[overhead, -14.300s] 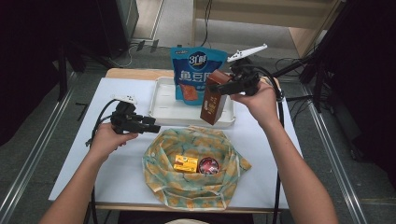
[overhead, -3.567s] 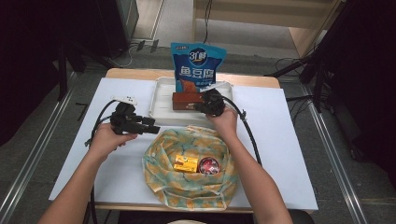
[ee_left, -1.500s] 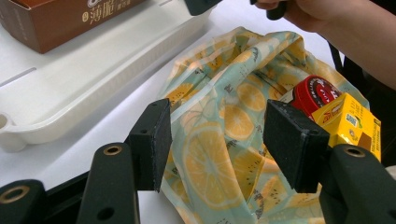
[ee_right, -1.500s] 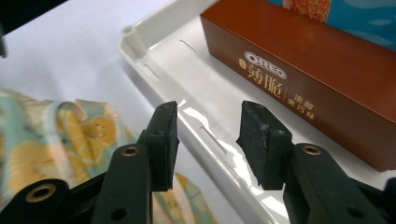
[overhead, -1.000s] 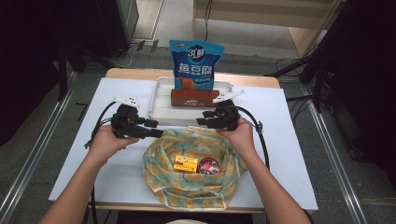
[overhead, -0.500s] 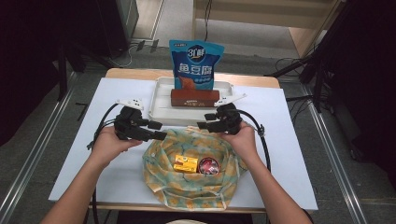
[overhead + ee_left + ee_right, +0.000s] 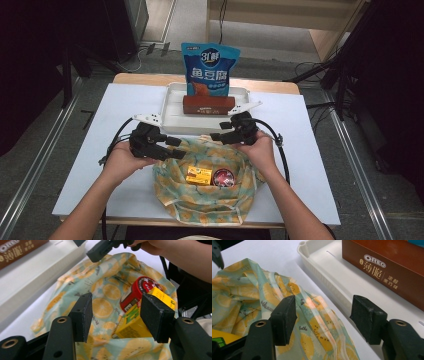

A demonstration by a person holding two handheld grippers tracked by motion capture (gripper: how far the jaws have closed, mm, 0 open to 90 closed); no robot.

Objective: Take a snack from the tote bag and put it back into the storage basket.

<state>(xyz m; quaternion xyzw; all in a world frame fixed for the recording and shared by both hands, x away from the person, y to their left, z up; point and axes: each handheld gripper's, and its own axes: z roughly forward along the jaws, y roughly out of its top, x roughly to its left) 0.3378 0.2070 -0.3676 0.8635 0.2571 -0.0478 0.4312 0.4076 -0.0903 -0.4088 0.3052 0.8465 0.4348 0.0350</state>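
Left gripper (image 7: 176,148) is hovering at the fruit-print bag's (image 7: 200,200) rim, jaws spread; right gripper (image 7: 216,136), jaws just widening, is pinching nothing above the bag handles (image 7: 322,315)

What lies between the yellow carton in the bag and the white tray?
In the high view, only the bag's rumpled far rim lies between the yellow carton and the white tray; nothing else stands there.
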